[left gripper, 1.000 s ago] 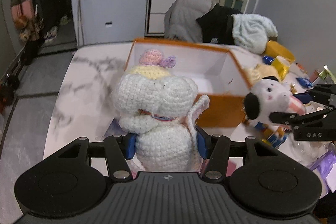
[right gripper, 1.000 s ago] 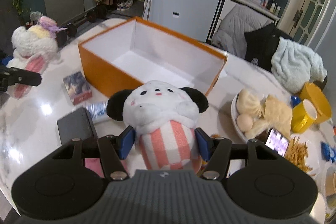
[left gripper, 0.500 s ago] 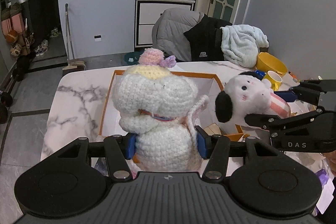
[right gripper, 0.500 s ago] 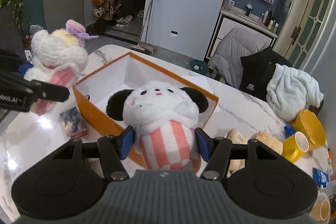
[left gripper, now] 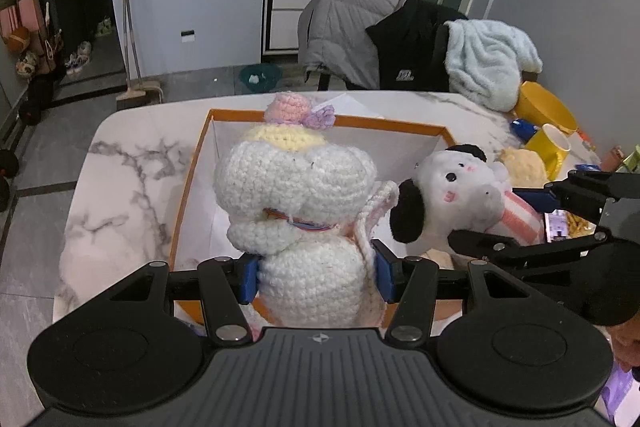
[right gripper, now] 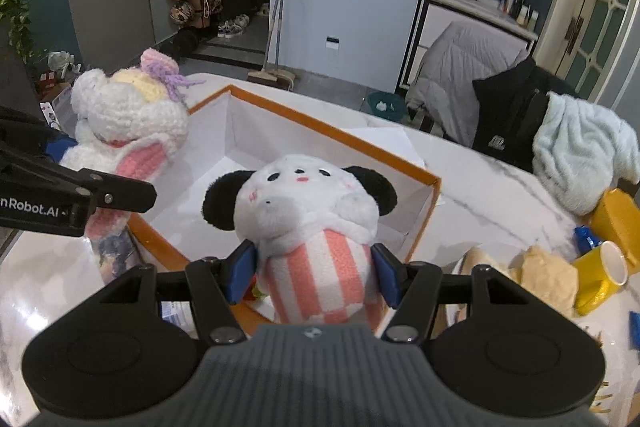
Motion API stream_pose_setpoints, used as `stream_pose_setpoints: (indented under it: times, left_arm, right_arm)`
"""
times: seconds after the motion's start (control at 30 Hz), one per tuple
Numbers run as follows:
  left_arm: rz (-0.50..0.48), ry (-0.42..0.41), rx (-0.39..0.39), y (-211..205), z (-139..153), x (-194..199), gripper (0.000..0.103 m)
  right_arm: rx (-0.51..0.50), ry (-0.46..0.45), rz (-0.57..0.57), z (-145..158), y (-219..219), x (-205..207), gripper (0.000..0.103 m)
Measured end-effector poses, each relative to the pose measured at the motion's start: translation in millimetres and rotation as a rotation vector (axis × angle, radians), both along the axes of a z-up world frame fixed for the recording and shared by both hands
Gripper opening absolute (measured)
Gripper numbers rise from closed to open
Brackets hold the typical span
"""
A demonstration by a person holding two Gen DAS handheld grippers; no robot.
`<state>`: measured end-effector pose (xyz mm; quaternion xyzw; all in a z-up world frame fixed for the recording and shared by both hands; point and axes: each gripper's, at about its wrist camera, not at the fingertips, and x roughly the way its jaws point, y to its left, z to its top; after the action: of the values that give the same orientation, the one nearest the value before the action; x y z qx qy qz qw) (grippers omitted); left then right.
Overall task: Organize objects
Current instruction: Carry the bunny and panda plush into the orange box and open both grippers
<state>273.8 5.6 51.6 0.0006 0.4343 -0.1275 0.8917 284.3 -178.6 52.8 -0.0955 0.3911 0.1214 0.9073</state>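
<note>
My left gripper [left gripper: 316, 277] is shut on a white crocheted toy [left gripper: 296, 187] with a yellow cap and pink-purple bow, held above the near left part of an open orange box [left gripper: 188, 195]. My right gripper [right gripper: 314, 273] is shut on a white plush dog [right gripper: 304, 203] with black ears and a pink striped body, held over the box's [right gripper: 424, 227] near right side. Each toy shows in the other view: the dog [left gripper: 452, 195] to the right, the crocheted toy [right gripper: 128, 115] to the left. The box's white inside looks empty.
The box stands on a white marble table [left gripper: 120, 163]. To the right are a yellow mug [right gripper: 604, 271], a yellow bowl [left gripper: 548, 107], buns [right gripper: 548, 275] and snacks. A chair with jackets and a light blue towel [left gripper: 488, 63] stands behind the table. A small card [right gripper: 116, 251] lies left of the box.
Both grippers have lifted their toys from table level and carried them forward over the orange box. The two toys have come closer together.
</note>
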Motion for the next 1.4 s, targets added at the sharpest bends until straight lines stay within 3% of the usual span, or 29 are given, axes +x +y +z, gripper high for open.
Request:
stream_pose_setpoints:
  times: [0.53,0.9,1.4]
  left_arm:
    - [0.007,0.102,0.031,-17.9,-53.2,52.0,0.063]
    - [0.041,0.199,0.008,-13.8,-81.8,80.7,0.063]
    - [0.056,0.266,0.050,-19.5,-102.6,93.9,0.063]
  right_arm:
    - [-0.001,0.089,-0.013,-48.9,2.2,65.5,0.063]
    - [0.005,0.178,-0.052,-82.7,2.6,102.0,0.064]
    - [-0.122,0.172,-0.028,-90.8,11.2,118.5,0.064]
